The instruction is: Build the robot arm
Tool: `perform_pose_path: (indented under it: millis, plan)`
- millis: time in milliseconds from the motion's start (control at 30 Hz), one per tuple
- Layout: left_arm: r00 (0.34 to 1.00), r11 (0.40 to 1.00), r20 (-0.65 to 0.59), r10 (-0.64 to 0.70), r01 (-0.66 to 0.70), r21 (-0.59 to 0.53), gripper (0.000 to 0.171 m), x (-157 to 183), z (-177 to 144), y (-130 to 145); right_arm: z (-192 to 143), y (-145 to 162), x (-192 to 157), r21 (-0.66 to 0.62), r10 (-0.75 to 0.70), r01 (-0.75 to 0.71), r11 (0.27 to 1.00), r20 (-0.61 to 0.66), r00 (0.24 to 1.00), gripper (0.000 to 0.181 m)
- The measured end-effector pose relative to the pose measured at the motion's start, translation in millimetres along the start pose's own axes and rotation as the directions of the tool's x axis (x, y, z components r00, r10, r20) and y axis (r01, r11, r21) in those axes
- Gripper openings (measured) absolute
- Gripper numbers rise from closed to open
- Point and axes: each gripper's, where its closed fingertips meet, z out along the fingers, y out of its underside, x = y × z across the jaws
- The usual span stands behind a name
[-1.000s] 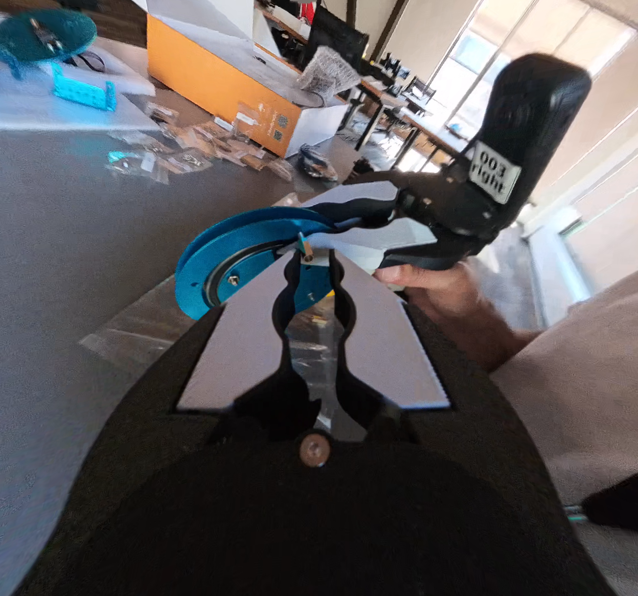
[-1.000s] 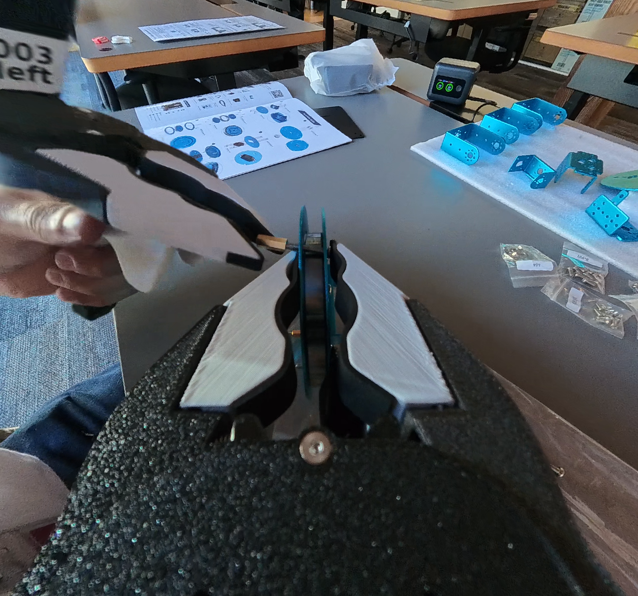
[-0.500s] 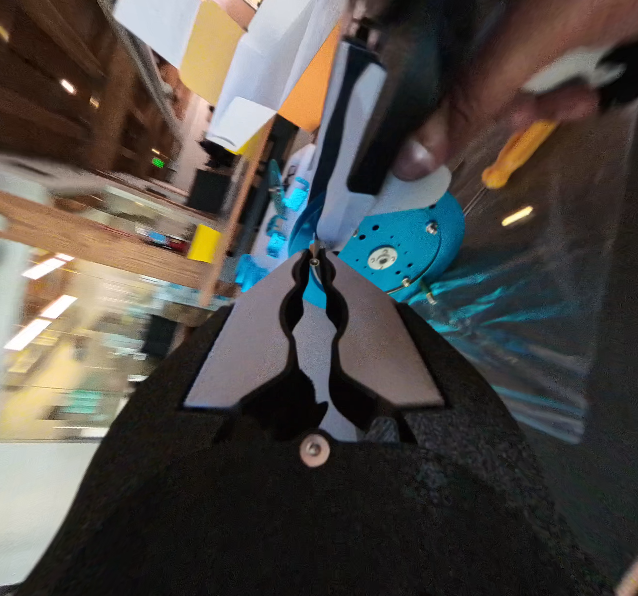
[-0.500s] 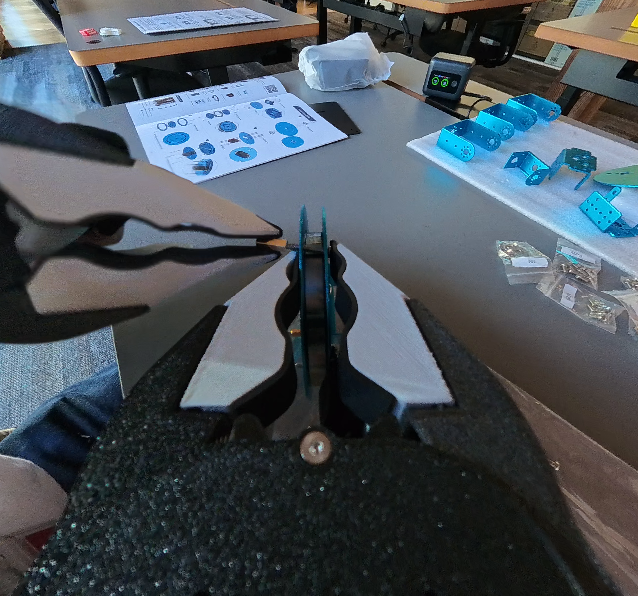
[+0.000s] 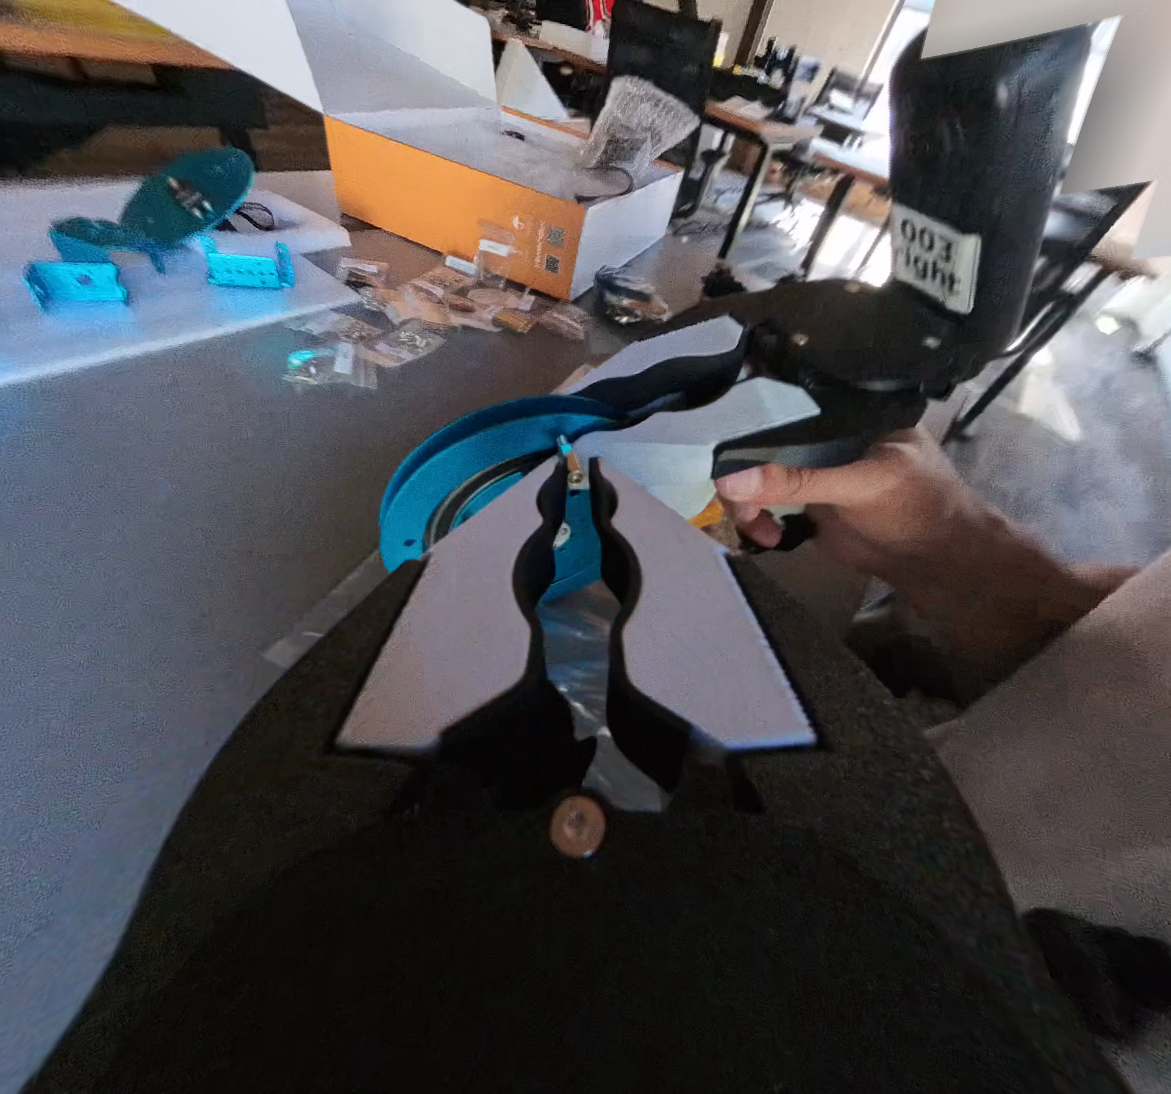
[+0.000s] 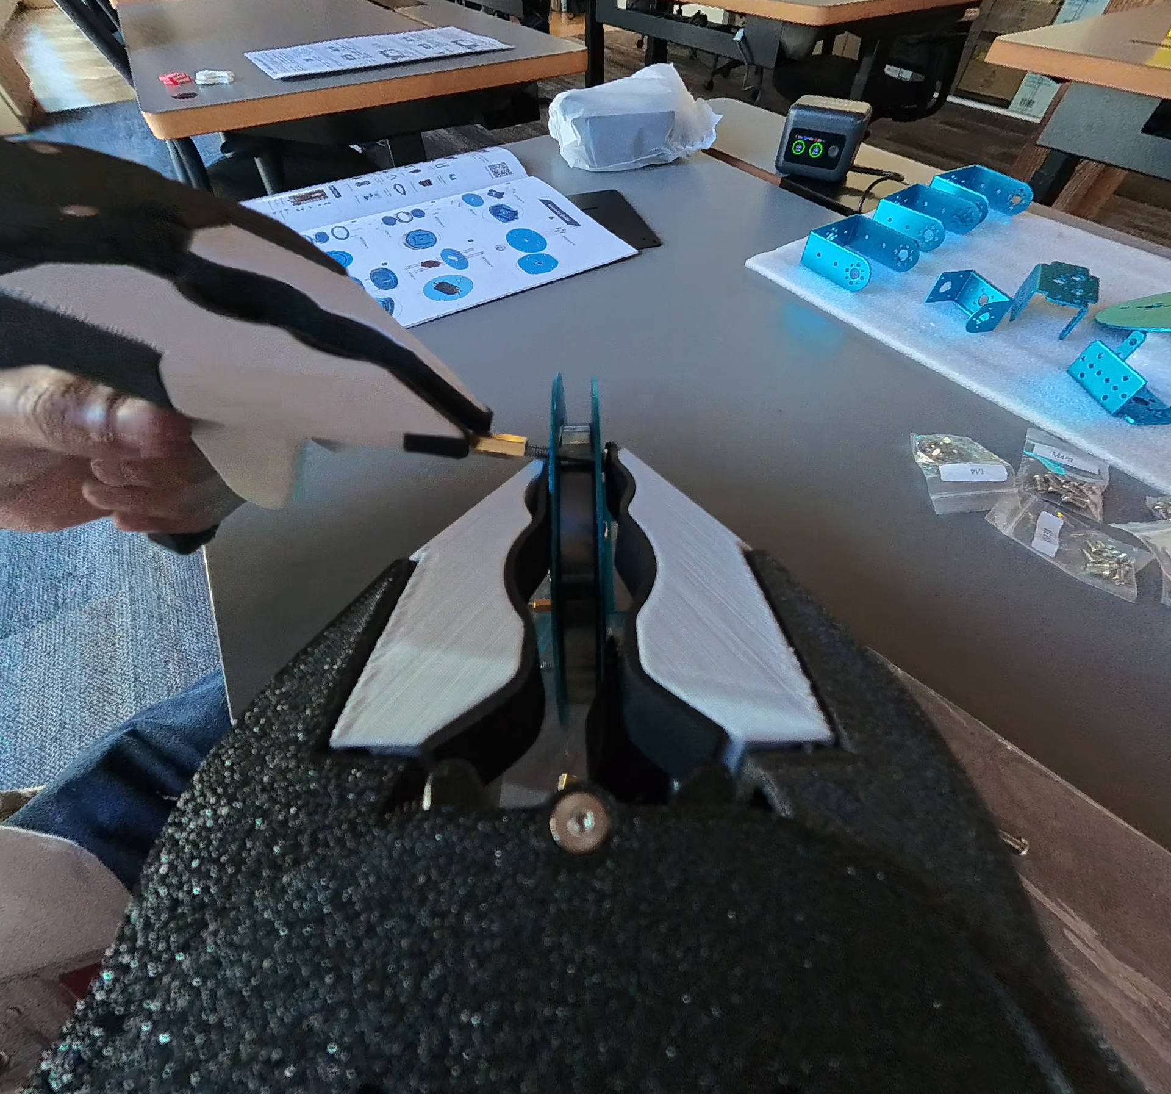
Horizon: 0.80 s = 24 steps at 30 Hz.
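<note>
Left wrist view: left gripper [image 5: 575, 473] pinches a small brass standoff [image 5: 574, 469] against the blue disc assembly [image 5: 481, 461] over the grey table [image 5: 158, 493].

Right wrist view: right gripper [image 6: 575, 461] is clamped on that assembly, edge-on.

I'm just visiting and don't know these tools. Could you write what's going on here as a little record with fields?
Left gripper: shut on a small brass standoff, its threaded end at the blue disc assembly
Right gripper: shut on the blue disc assembly, held edge-on above the grey table
Behind: open instruction booklet
To the right: blue metal brackets on a white foam sheet, small bags of screws
</note>
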Motion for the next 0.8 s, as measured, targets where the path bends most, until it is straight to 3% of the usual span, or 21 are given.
perform_pose_path:
  millis: [67, 200, 267, 300, 333, 367, 400, 433, 467, 500, 533, 600, 700, 767, 800]
  plan:
    - [0.997, 0.997, -0.033, -0.072, 0.073, 0.016, 0.005, -1.0, 0.9, 0.2, 0.3, 0.0, -0.9, -0.003, -0.006, 0.006, 1.0, 0.0, 1.0, 0.015]
    - [0.999, 0.999, 0.035, 0.032, -0.032, -0.005, 0.006, -2.2, 4.2, 1.8, 0.3, -0.1, -0.5, -0.001, -0.001, 0.001, 1.0, -0.001, 1.0, 0.015]
    - [0.979, 0.983, 0.096, 0.182, -0.179, -0.038, 0.005, -2.2, 5.8, 2.3, -0.2, 0.0, 0.6, 0.001, 0.007, -0.007, 1.0, 0.0, 1.0, 0.015]
    - [0.933, 0.944, 0.143, 0.33, -0.322, -0.078, 0.005, -2.3, 6.5, 3.2, -0.3, 0.0, 1.0, 0.001, 0.007, -0.007, 1.0, -0.002, 1.0, 0.015]
    - [0.834, 0.855, 0.193, 0.518, -0.499, -0.139, 0.004, -2.6, 7.0, 4.2, -0.4, 0.2, 1.2, 0.001, 0.008, -0.008, 1.0, -0.003, 1.0, 0.015]
    - [0.656, 0.695, 0.232, 0.719, -0.683, -0.224, 0.004, -3.3, 7.4, 5.3, -0.4, 0.2, 1.2, 0.002, 0.009, -0.009, 1.0, -0.002, 1.0, 0.015]
    - [0.401, 0.464, 0.243, 0.883, -0.823, -0.327, 0.004, -4.2, 7.6, 6.5, -0.4, 0.2, 1.3, 0.001, 0.008, -0.008, 1.0, -0.003, 1.0, 0.015]
    - [0.124, 0.21, 0.221, 0.967, -0.881, -0.423, 0.004, -5.2, 8.2, 7.6, -0.4, 0.4, 1.8, 0.0, 0.004, -0.004, 1.0, -0.009, 1.0, 0.015]
    - [-0.085, 0.019, 0.191, 0.978, -0.875, -0.484, 0.004, -5.9, 9.2, 7.9, -0.6, 0.5, 2.7, 0.0, 0.004, -0.004, 1.0, -0.012, 1.0, 0.015]
    - [-0.164, -0.051, 0.183, 0.969, -0.863, -0.503, 0.004, -6.4, 10.3, 7.8, -0.8, 0.5, 3.7, 0.0, 0.008, -0.008, 1.0, -0.012, 1.0, 0.015]
    - [-0.138, -0.025, 0.197, 0.971, -0.872, -0.489, 0.004, -6.3, 10.9, 7.1, -1.1, 0.7, 4.4, 0.001, 0.013, -0.013, 1.0, -0.008, 1.0, 0.015]
    - [0.041, 0.144, 0.244, 0.969, -0.893, -0.425, 0.005, -5.8, 10.2, 4.6, -1.4, 0.4, 4.2, 0.003, 0.018, -0.018, 1.0, -0.002, 1.0, 0.015]
    - [0.5, 0.578, 0.31, 0.809, -0.772, -0.262, 0.01, -6.5, 8.2, 2.9, -1.2, 0.3, 3.4, 0.004, 0.021, -0.021, 1.0, 0.001, 1.0, 0.015]
    - [0.789, 0.839, 0.288, 0.542, -0.53, -0.126, 0.016, -6.3, 6.7, 2.8, -1.2, 0.4, 2.7, 0.003, 0.015, -0.015, 1.0, 0.0, 1.0, 0.015]
    - [0.894, 0.926, 0.245, 0.376, -0.374, -0.058, 0.019, -4.6, 6.8, 3.0, -1.2, 0.4, 2.6, 0.003, 0.016, -0.016, 1.0, -0.001, 1.0, 0.015]
